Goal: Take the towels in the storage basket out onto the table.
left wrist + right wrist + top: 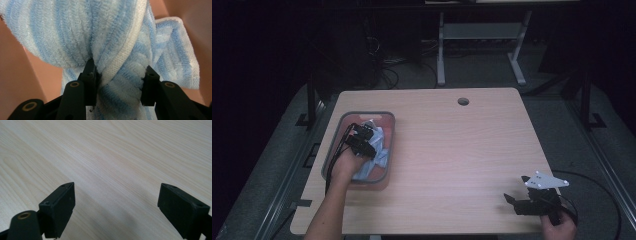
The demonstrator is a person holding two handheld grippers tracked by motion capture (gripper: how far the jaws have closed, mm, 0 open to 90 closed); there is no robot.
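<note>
- The cloth (374, 150) — blue-and-white striped terry — lies bunched in the bin (343, 120) at the left of the high view, on the worktop (462, 150).
- The left hand-held gripper (119, 81) is down in the bin, jaws pinched onto a thick fold of the cloth; pile bulges on both sides of them in the left gripper view, so the bite looks firm.
- The right hand-held gripper (116, 207) rests at the lower right of the high view, jaws wide apart, nothing between them, bare wood under it.
- Risk, as I judge it: the bite takes a twisted bunch, not an edge, so on a lift the cloth may come up as a knot and need regrasping.
- The rest hangs loose — it could catch the bin's rim and tip or drag the bin.
- Plush pile may slip out if the squeeze eases.
</note>
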